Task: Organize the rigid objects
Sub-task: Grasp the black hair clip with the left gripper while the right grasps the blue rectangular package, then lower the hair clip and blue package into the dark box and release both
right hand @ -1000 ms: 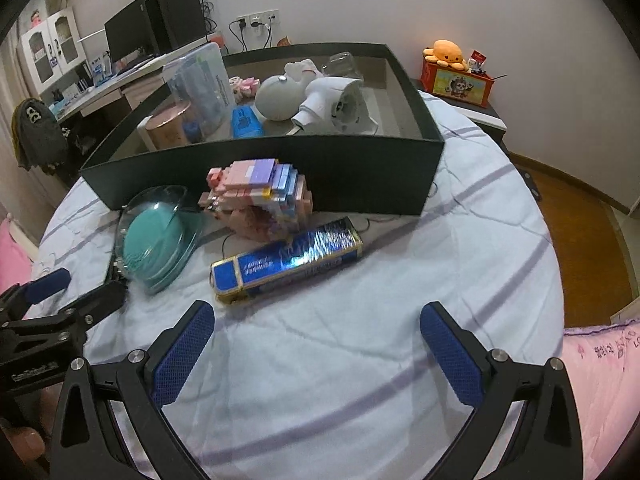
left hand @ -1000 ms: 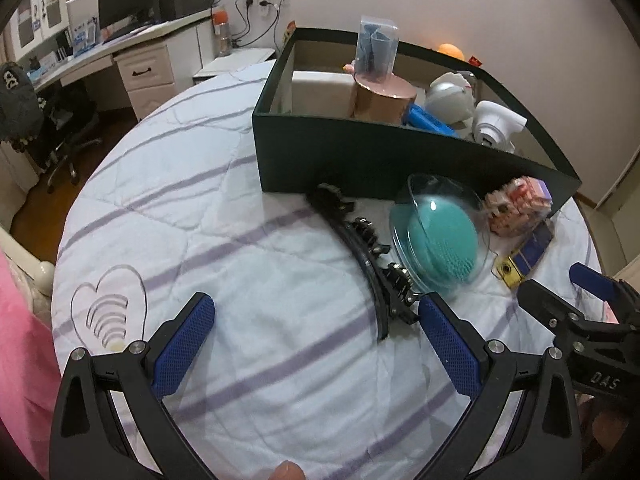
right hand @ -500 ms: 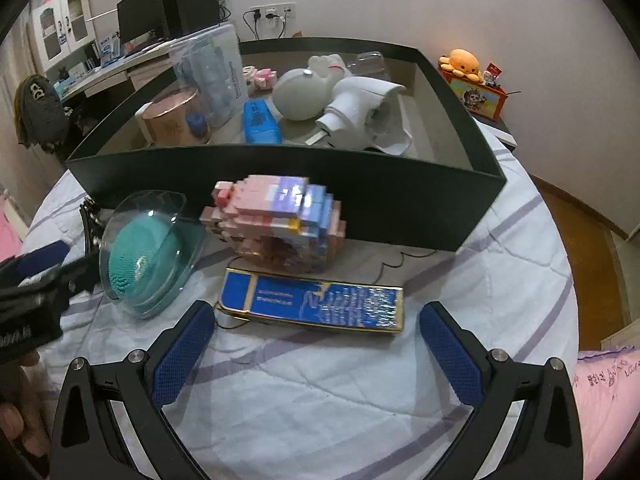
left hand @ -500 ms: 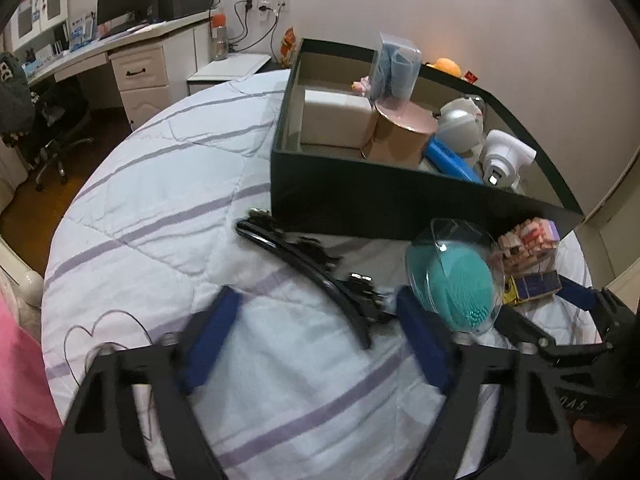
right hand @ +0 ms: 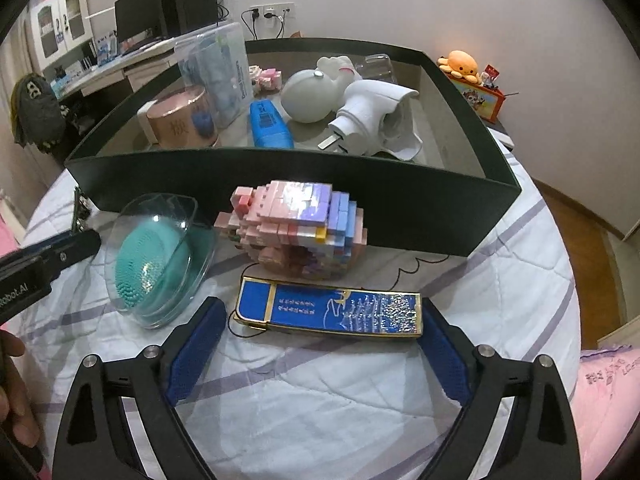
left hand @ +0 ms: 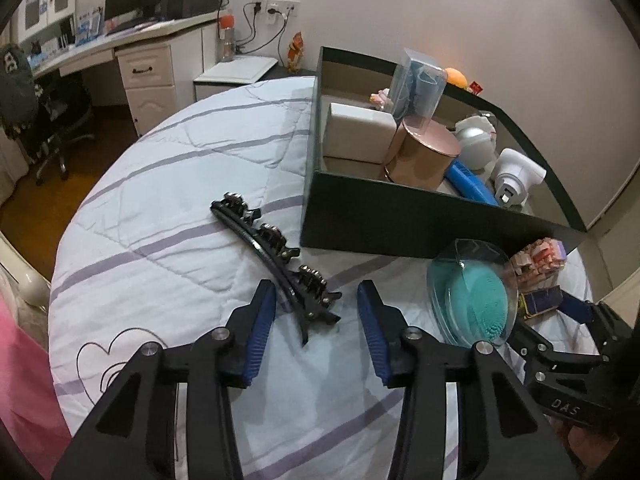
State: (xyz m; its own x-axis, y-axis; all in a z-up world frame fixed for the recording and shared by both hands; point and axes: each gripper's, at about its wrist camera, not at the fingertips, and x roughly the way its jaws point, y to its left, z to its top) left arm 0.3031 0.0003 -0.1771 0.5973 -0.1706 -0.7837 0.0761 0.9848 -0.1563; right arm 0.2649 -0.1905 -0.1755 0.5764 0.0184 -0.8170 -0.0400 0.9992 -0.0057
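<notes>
The black hair clip point(left hand: 276, 258), long, curved and studded with dark beads, lies on our white quilted table cover point(left hand: 168, 216) with lilac stripes, just beside the near corner of the dark green box point(left hand: 400, 224). Our left gripper point(left hand: 316, 312) points down at the clip's near end: its blue pads have just been closing, and the end of the clip sits between them, yet a gap shows on either side, so the jaws stand apart and grip nothing.

Our right gripper point(right hand: 320, 330) brackets the blue and gold flat case point(right hand: 330, 312), which lies crosswise on the cover. Its jaws have just begun closing; the right pad meets the case's end, while the left pad seems a little short of the other end, so we cannot tell whether the case is clamped.

Behind the case stands a pink and lilac block figure point(right hand: 298, 228); to its left leans a teal silicone brush in a clear shell point(right hand: 158, 264). Inside the box we see a rose-gold round tin point(right hand: 182, 122), a blue tube point(right hand: 270, 124), a white round lamp point(right hand: 310, 96) and a white plug-in device point(right hand: 374, 114).
</notes>
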